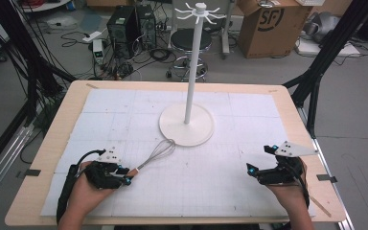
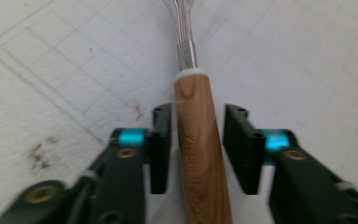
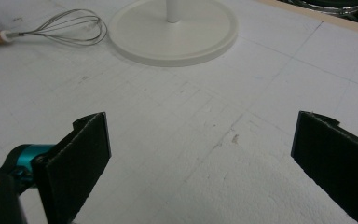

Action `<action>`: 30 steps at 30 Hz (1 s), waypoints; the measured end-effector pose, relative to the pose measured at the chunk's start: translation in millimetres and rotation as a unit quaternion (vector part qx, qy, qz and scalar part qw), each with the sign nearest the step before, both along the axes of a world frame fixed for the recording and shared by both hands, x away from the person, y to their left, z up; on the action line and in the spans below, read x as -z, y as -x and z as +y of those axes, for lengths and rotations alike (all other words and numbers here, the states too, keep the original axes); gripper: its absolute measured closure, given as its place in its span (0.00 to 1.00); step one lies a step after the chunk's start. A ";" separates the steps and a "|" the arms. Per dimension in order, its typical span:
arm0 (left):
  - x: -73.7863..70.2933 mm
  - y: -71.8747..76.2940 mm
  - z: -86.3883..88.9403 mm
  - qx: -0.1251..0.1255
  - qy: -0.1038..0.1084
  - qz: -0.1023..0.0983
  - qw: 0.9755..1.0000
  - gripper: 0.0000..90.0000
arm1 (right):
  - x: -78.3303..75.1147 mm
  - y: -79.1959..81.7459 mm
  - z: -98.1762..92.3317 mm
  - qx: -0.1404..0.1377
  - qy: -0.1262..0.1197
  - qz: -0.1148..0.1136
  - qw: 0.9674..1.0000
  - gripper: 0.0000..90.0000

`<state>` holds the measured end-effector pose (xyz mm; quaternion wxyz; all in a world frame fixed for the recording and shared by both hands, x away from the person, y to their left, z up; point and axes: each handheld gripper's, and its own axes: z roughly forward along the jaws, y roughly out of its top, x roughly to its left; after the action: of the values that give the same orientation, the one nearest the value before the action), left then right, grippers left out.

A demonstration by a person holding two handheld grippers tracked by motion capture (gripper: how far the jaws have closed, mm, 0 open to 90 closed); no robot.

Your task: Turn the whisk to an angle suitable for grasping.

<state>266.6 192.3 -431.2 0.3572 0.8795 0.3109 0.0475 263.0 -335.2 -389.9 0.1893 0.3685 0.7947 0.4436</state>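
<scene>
My left tongs (image 2: pixel 197 140) sat narrowly around the whisk (image 2: pixel 198 140) by its smooth wooden handle, not clamped; light thing, probably slippery. Right tongs (image 3: pixel 200 154) gaped wide.

- Whisk (image 2: pixel 200 140): wire loops cut off by the top edge of the left gripper view; handle end cut off at the bottom. Handle lettering blurred — illegible.
- Stand (image 1: pixel 188 122): in the right gripper view, pole cut off just above the base.
</scene>
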 end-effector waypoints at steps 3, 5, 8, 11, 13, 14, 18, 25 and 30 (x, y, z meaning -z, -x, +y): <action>2.7 -1.2 -3.0 -0.004 0.008 0.003 1.000 0.56 | -0.2 0.2 -0.8 0.002 0.000 0.001 1.000 0.04; 5.0 -1.7 -6.8 -0.001 0.002 0.009 1.000 0.56 | -0.1 0.0 -1.5 0.002 0.000 0.000 1.000 0.04; 4.7 -0.6 -10.6 -0.001 -0.015 0.000 1.000 0.68 | 0.3 0.1 -1.0 0.002 0.000 0.001 1.000 0.04; 3.1 0.6 -14.5 0.004 -0.033 -0.010 0.999 0.75 | 0.8 -0.1 0.0 0.001 0.001 0.001 1.000 0.04; 1.8 1.9 -18.5 0.010 -0.038 -0.015 0.999 0.76 | 0.9 -0.3 0.6 0.000 0.001 0.001 1.000 0.04; 1.2 2.1 -20.5 0.018 -0.039 -0.015 0.999 0.78 | 1.0 -0.3 1.0 0.000 0.002 0.001 1.000 0.04; 0.9 2.8 -37.5 0.048 -0.050 -0.034 0.997 0.78 | 0.1 0.3 2.1 -0.001 0.002 0.001 1.000 0.04; 0.5 -5.9 -74.8 0.089 -0.049 -0.035 0.994 0.78 | -0.4 0.5 0.6 0.001 0.001 -0.001 1.000 0.04; -0.6 -11.2 -99.2 0.111 -0.056 -0.034 0.992 0.78 | -1.1 0.2 0.6 0.002 0.001 -0.002 1.000 0.04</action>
<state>277.8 93.1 -430.5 0.3207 0.9251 0.1955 0.0551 262.8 -334.5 -388.8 0.1923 0.3686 0.7942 0.4432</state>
